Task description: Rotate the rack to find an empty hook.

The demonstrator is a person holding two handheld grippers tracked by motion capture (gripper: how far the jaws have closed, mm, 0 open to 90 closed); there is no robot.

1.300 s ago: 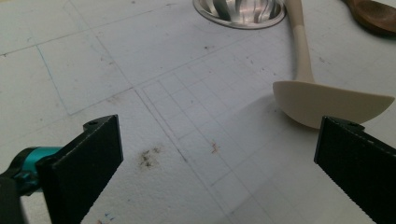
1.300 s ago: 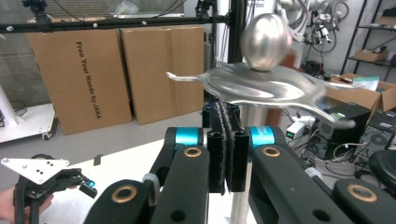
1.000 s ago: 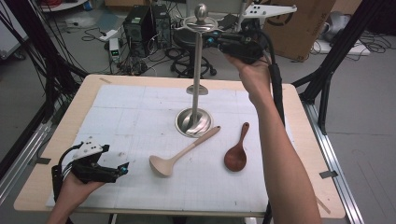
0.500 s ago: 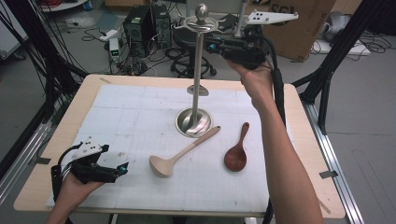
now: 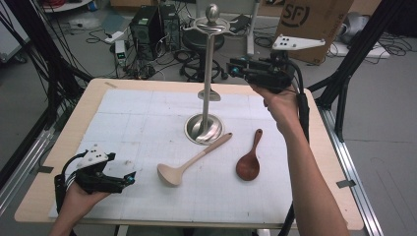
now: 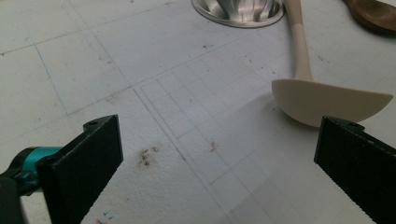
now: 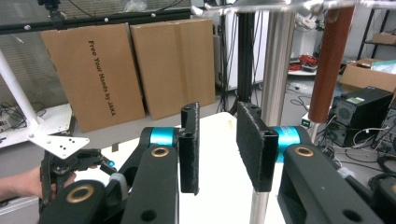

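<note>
A metal stand rises from a round base mid-table. In the right gripper view a brown-handled utensil hangs from its top arm, beside the pole. My right gripper hovers level to the right of the pole. Its jaws have just been opening, and the right gripper stands a little open with nothing between the pads. A pale wooden spoon and a dark wooden spoon lie in front of the base. At the front left my left gripper rests wide open, empty, aimed at the pale spoon.
A white gridded mat covers the wooden table. Black frame posts stand at both sides, and cardboard boxes, a computer case and cables lie on the floor beyond the far edge. The stand's base shows at the top of the left gripper view.
My right gripper has sunk from beside the stand's top arm and drawn a little to the right. The left hand and both spoons have kept still.
</note>
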